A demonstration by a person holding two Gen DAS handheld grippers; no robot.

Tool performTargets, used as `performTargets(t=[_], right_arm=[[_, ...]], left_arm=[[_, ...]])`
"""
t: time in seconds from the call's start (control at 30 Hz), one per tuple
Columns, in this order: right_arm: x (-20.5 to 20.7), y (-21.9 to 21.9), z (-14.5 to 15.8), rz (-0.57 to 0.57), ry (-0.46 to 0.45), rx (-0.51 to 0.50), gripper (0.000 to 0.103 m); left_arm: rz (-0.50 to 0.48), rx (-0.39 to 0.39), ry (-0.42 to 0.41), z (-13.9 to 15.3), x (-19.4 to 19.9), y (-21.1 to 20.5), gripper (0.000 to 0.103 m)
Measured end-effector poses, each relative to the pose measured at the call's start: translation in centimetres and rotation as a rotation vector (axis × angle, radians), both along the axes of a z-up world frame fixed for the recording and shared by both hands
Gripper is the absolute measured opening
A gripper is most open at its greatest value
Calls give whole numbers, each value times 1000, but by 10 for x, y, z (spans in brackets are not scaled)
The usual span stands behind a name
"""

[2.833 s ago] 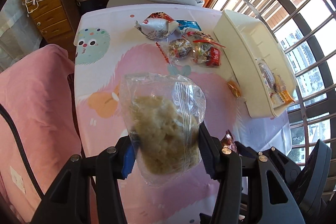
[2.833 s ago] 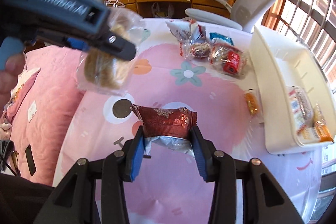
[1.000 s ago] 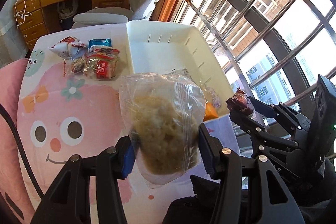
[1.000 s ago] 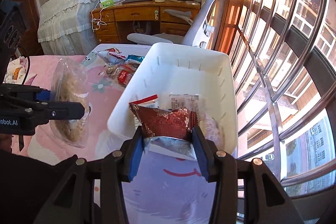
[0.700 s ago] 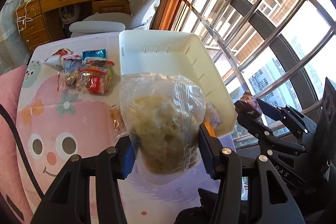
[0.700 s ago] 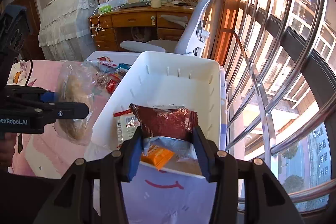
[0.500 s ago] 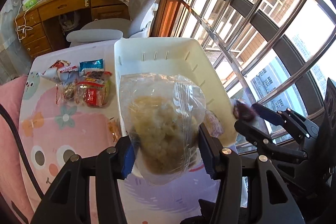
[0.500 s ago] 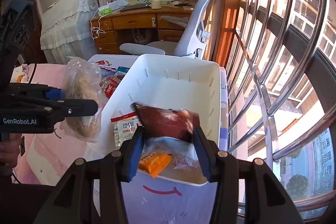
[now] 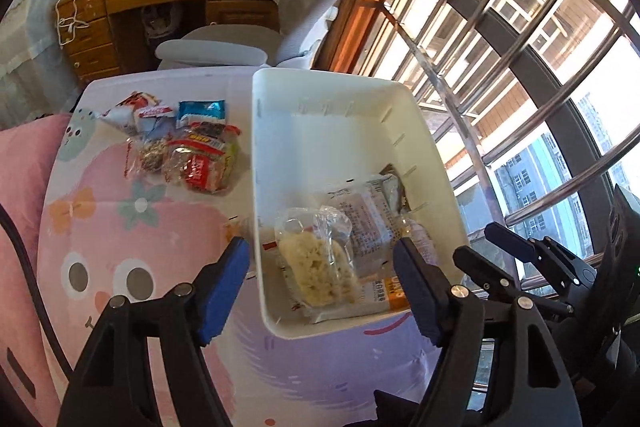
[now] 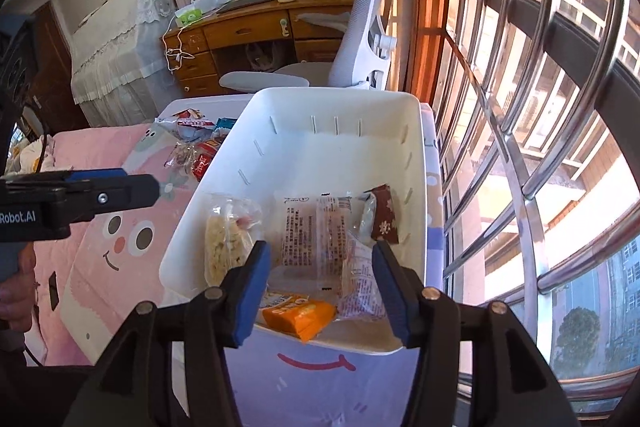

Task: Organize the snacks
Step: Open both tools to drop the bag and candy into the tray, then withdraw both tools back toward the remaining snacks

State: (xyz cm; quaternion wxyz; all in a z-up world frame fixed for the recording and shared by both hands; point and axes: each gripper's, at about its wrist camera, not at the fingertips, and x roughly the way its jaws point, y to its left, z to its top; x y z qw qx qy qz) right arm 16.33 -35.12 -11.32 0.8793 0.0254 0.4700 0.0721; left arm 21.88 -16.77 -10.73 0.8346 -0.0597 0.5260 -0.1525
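My left tongs (image 9: pixel 322 281) and my right tongs (image 10: pixel 320 281) both hang over the near end of one white bin (image 9: pixel 332 83), and both are letting go: the jaws of each are spreading, nothing gripped, the pads clear of every packet.

I count five packets in the bin. Straight below my left tongs lies the clear bag of pale crumbly snack (image 9: pixel 316 263), flat on the bin floor. Below and between my right pads sit one clear packet printed with red text (image 10: pixel 310 235) and one crinkled clear packet (image 10: pixel 360 287) beside it, near the right pad. Beyond the right pad, against the far side wall, one dark red wrapper (image 10: pixel 385 219) leans on its edge. Nearest me, under the right tongs, lies one orange packet (image 10: pixel 298 315), its near end cut off by the bin rim.

To the left of my left tongs, well beyond the left pad, a heap of snacks (image 9: pixel 180 147) lies on the pink cartoon tablecloth (image 9: pixel 120 227). I make out perhaps five or six there, but they overlap and I cannot count them surely. A small orange thing just outside the bin wall by my left pad is mostly hidden.
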Motion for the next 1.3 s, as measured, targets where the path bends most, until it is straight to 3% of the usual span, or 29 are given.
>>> performTargets(t=[0.57, 0.7, 1.0, 1.3], right_arm=[[-2, 33, -13, -37, 168, 42, 61], [-3, 46, -13, -77, 207, 81, 62], [-9, 84, -7, -261, 288, 125, 63], [-21, 118, -12, -505, 357, 370, 64]], left_arm=[[143, 15, 42, -12, -31, 98, 73], [137, 24, 32, -9, -37, 125, 73], [55, 14, 14, 3, -40, 184, 73], [-36, 34, -19, 18, -29, 248, 73]])
